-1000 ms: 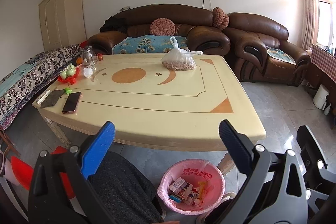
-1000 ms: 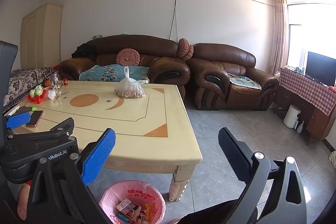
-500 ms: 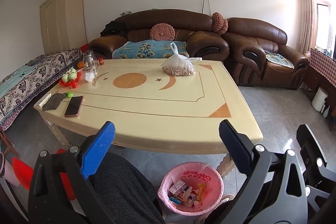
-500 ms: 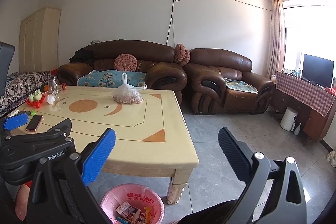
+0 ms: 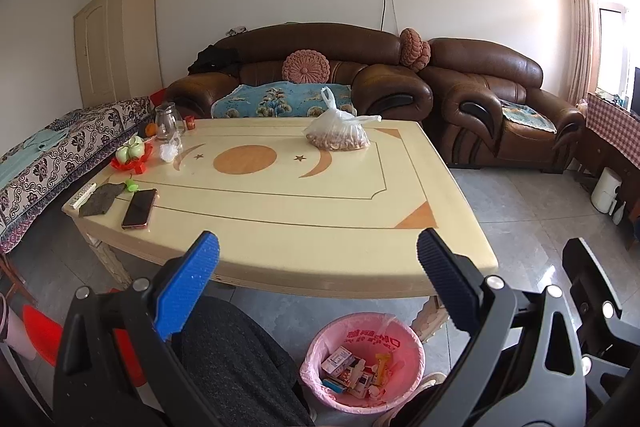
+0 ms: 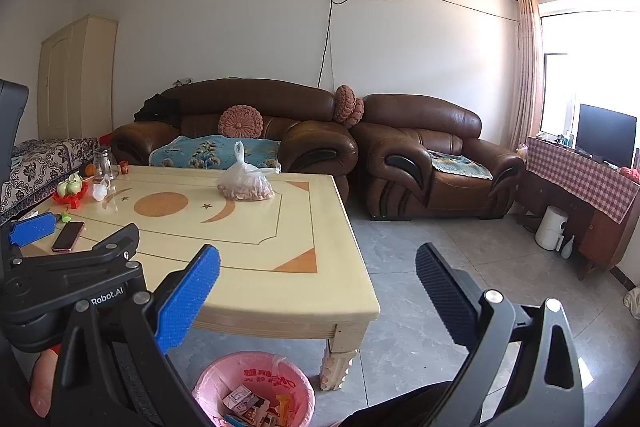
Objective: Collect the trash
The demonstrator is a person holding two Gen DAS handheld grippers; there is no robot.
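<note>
A pink-lined trash bin (image 5: 362,363) with small boxes and wrappers in it stands on the floor at the table's near edge; it also shows in the right wrist view (image 6: 256,387). My left gripper (image 5: 318,263) is open and empty, held above and behind the bin, facing the table. My right gripper (image 6: 318,279) is open and empty, to the right of the left one. On the cream table (image 5: 320,199) lie a crumpled white bit (image 5: 168,151) and a small green piece (image 5: 130,185) at the far left.
A clear bag of nuts (image 5: 338,137) sits at the table's far side. A phone (image 5: 140,207), a dark cloth (image 5: 100,199), a remote, a glass jar (image 5: 165,121) and a red fruit tray (image 5: 132,153) lie at the left. Brown sofas stand behind; tiled floor at right.
Both grippers have drawn back and risen a little from the table; the table and bin look smaller and lower. Both stay open and empty.
</note>
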